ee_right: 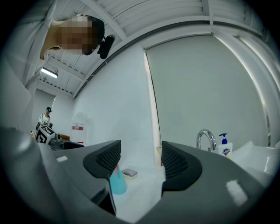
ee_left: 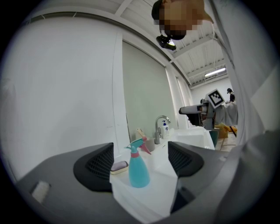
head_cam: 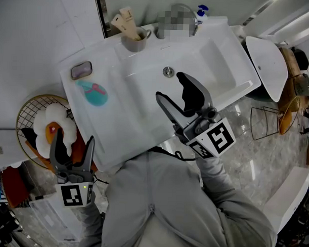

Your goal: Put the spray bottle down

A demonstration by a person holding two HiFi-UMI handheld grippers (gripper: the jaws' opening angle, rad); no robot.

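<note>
A teal spray bottle (head_cam: 93, 93) with a pink trigger stands upright on the left ledge of the white sink (head_cam: 144, 115). It shows between the jaws in the left gripper view as the same bottle (ee_left: 138, 169), some way ahead and untouched. My left gripper (head_cam: 72, 145) hangs open below the sink's left front edge, holding nothing. My right gripper (head_cam: 174, 93) is open over the sink basin, empty. In the right gripper view the bottle (ee_right: 117, 183) is partly hidden behind the left jaw.
A soap dish (head_cam: 81, 70) sits behind the bottle. A cup with brushes (head_cam: 134, 38), a tap (ee_left: 160, 126) and a soap dispenser (head_cam: 201, 12) line the sink's back. A wire basket with a plush toy (head_cam: 52, 127) stands at the left, a toilet (head_cam: 267, 63) at the right.
</note>
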